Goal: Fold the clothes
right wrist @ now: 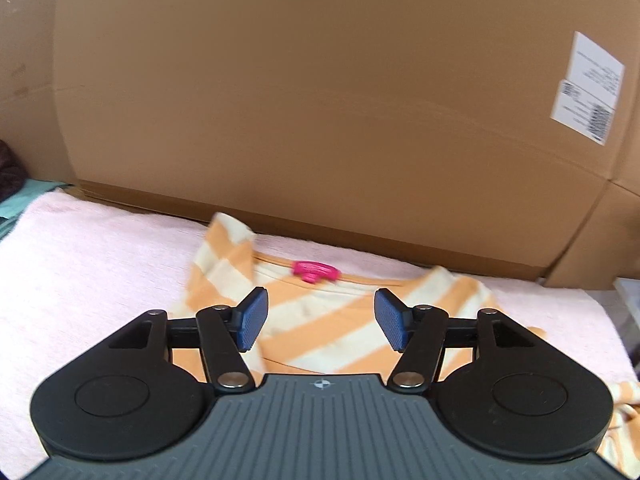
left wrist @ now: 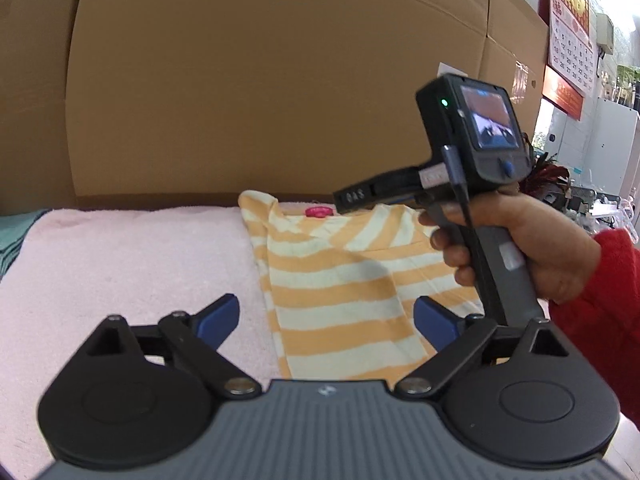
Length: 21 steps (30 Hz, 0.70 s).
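The shirt (left wrist: 340, 292) is striped orange and cream, with a pink tag (right wrist: 314, 271) at the neckline. It lies flat on a pink towel (left wrist: 132, 264), neckline toward the cardboard (left wrist: 260, 80) at the back. One sleeve is folded in over the body, its stripes running diagonally, and another corner sticks up near the collar.

Your left gripper (left wrist: 327, 320): black linkage arms, silver pivot screws, blue textured pads (left wrist: 224, 316), ribbed grey housing with a small round emblem at 12 o'clock. Right gripper (right wrist: 321, 322): same build. Its grey pistol grip carries a black screen unit (left wrist: 476, 128), green LED, blue knob, dark cable. You wear a red knit sleeve (left wrist: 608, 312) at 3 o'clock.
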Motion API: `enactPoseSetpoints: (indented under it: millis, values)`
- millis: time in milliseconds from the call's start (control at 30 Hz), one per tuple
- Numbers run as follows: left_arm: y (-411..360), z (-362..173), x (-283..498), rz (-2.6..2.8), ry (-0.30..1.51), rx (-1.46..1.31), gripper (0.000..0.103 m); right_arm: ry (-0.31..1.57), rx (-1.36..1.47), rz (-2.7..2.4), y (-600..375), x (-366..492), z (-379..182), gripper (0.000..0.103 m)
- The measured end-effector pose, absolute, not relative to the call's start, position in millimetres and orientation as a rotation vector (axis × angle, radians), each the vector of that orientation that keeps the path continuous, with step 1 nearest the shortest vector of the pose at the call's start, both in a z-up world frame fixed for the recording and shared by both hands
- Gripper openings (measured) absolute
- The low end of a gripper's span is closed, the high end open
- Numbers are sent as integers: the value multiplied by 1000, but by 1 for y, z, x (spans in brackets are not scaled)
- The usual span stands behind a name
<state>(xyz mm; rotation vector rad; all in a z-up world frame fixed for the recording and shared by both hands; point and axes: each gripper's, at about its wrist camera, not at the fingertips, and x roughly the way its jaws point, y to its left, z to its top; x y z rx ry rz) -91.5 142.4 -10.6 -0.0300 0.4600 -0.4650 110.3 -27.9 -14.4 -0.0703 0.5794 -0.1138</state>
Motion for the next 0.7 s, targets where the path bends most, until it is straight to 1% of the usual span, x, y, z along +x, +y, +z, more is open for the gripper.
enactPoseSetpoints:
  millis: [100, 200, 367, 433, 500, 600, 700]
  values:
    - [132, -3, -78, -433, 425, -14, 98, 578, -58, -149, -43, 107, -18, 65]
    - [117, 3, -56, -396, 410, -5, 98, 573, -74, -174, -51, 109, -24, 74]
    - [87, 9, -12, -336, 414, 20, 98, 568, -60, -221, -71, 118, -35, 79]
    - [75, 12, 10, -308, 418, 34, 98, 547, -34, -251, -89, 115, -34, 88]
    - [65, 12, 35, -292, 421, 57, 99, 518, -5, -289, -108, 113, -34, 94]
    - [51, 7, 71, -268, 433, 87, 99, 478, 57, -351, -128, 121, -38, 98]
    - [44, -5, 96, -255, 457, 57, 100, 481, 155, -372, -149, 126, -43, 99]
